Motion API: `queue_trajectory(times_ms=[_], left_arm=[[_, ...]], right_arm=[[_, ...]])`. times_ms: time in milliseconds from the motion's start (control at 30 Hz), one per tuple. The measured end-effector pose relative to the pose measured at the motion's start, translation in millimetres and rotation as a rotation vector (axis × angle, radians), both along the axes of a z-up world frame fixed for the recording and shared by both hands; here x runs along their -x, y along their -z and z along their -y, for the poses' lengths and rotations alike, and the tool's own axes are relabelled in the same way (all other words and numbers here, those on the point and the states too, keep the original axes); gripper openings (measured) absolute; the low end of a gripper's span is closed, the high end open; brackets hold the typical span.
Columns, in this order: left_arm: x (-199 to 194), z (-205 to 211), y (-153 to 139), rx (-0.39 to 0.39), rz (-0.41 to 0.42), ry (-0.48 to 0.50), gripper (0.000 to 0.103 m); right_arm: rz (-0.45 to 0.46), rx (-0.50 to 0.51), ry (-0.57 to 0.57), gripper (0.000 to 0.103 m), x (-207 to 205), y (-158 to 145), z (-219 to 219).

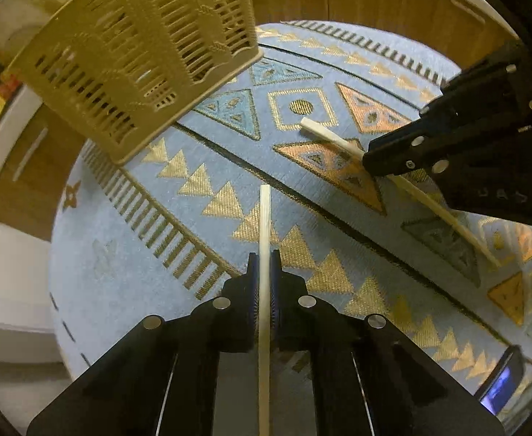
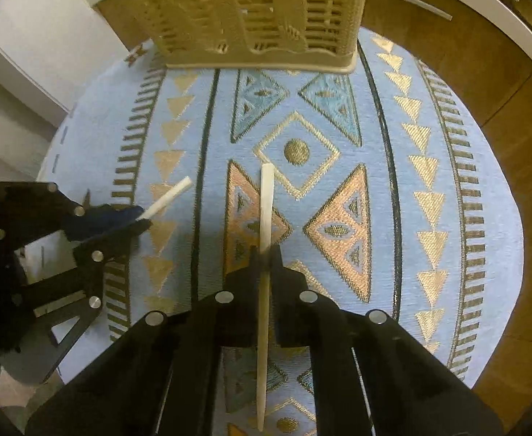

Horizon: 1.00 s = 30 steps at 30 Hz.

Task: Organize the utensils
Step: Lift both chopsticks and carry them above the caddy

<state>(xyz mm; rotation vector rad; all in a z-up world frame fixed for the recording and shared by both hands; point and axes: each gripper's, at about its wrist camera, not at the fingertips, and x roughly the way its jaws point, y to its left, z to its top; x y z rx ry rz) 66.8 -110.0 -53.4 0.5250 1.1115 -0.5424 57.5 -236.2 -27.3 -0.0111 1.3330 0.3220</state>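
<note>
My left gripper (image 1: 264,259) is shut on a cream chopstick (image 1: 264,218) that sticks out forward over the blue patterned cloth. My right gripper (image 2: 266,254) is shut on a second cream chopstick (image 2: 266,196). In the left wrist view the right gripper (image 1: 369,161) sits at the right with its chopstick (image 1: 325,132) running through it. In the right wrist view the left gripper (image 2: 140,219) is at the left, its chopstick (image 2: 167,200) poking out. A tan slotted utensil basket (image 1: 138,54) stands at the far side of the cloth; it also shows in the right wrist view (image 2: 251,14).
The blue cloth with gold and orange triangles (image 2: 338,138) covers a round wooden table (image 2: 502,116). A phone with a lit screen (image 1: 502,385) lies near the cloth's right edge. White cabinets (image 2: 29,54) are to the left.
</note>
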Motion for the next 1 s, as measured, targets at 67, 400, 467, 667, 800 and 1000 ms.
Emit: queue_trajectory(times_ms=[67, 400, 467, 667, 800, 1000], left_arm=[[0.1, -9.1, -11.6, 0.112, 0.009, -0.027, 0.004], [-9.8, -50.5, -99.8, 0.508, 0.234, -0.166, 0.004], [-9.9, -57.7, -116.0, 0.575, 0.278, -0.181, 0.004], [-11.6, -64.5, -178.3, 0.754, 0.515, -0.227, 0.004], [-33.3, -53.2, -205.6, 0.868, 0.615, -0.291, 0.004], [-65.1, -32.7, -211.8, 0.923, 0.778, -0.337, 0.004]], right_arm=[[0.043, -0.048, 0.000, 0.004, 3.5, -11.8, 4.8], [0.395, -0.227, 0.027, 0.004, 22.0, -95.6, 30.0], [0.464, -0.239, 0.040, 0.004, 21.5, -111.3, 33.1], [0.625, -0.347, 0.134, 0.004, -2.1, -161.9, 45.8], [0.736, -0.369, 0.198, 0.004, -24.2, -187.5, 54.6], [0.954, -0.349, 0.246, 0.004, -54.4, -207.4, 59.9]])
